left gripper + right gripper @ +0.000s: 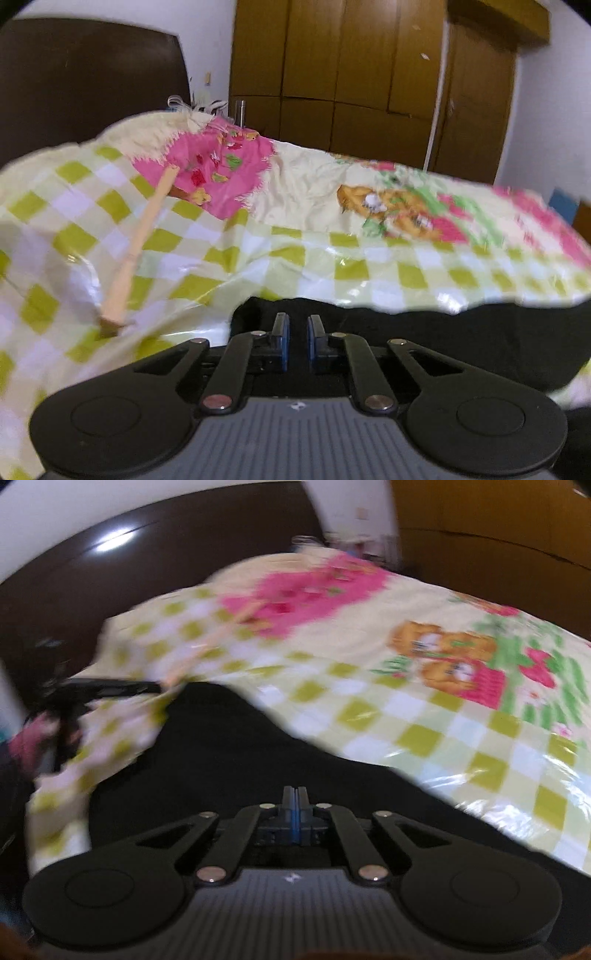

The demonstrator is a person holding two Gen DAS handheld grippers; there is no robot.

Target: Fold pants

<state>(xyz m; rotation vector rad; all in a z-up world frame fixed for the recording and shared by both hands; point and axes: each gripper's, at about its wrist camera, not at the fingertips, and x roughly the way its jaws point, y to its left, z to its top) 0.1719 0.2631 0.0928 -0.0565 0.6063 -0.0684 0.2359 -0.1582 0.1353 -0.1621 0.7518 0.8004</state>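
- Your black pants [229,746] lie on the plastic-covered bed sheet [424,716], and from the right wrist view they spread from 12 o'clock of the claw out to 9 and 3 o'clock.
- Your right gripper [294,801] has its blue pads pressed flat together. Black cloth lies all round the tips, but you cannot tell from here whether any is pinched between them.
- Your left gripper [298,325] is drawn in as far as it goes, with a narrow gap left between the pads; dark fabric sits right at the tips, and it looks caught there, though blur hides the contact.
- Expect soft, limp, light cloth: it will sag and drape from wherever you hold it, and may slide on the glossy plastic.
- Take it by an edge or corner, such as waistband or hem, one claw at each end, so the fold stays straight.
- A wooden stick [140,243] lies at 10 o'clock of the left claw; keep clear of it.
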